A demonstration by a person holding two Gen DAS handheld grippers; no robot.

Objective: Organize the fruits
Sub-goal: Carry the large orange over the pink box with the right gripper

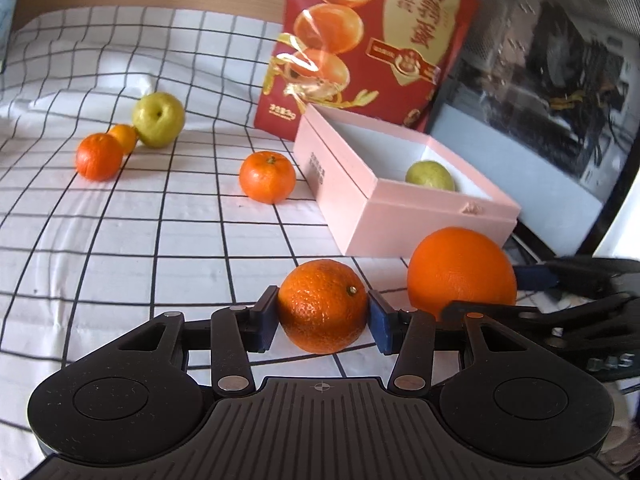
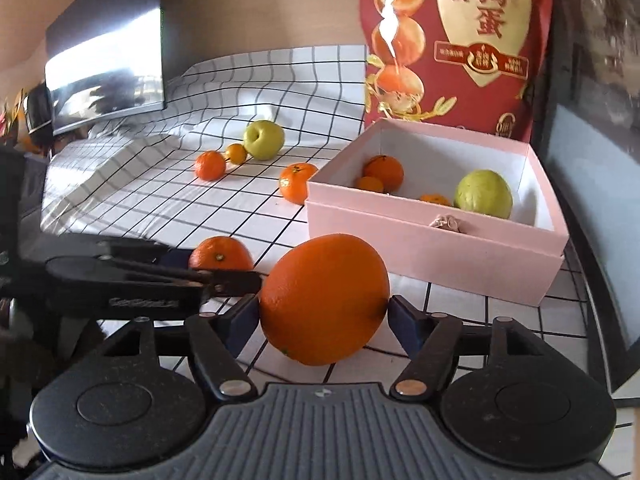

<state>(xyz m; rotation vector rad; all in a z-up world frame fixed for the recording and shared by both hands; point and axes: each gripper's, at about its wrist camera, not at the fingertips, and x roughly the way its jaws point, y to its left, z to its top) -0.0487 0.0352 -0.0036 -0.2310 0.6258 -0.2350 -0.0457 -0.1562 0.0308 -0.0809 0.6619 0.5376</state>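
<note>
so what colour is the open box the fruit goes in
Pale pink box outside, white inside; the right wrist view shows it best.

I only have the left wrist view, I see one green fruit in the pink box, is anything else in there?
Observer: Yes. The right wrist view looks over the wall of the pink box and shows three small oranges inside with the green fruit.
Operator: Is the right gripper actually gripping the big orange?
Observer: Yes, the right gripper has a blue pad pressed on each side of the big orange.
Operator: Anything off to the far left of the cloth?
Observer: A dark monitor stands at the far left edge of the checked cloth, outside your view.
</note>
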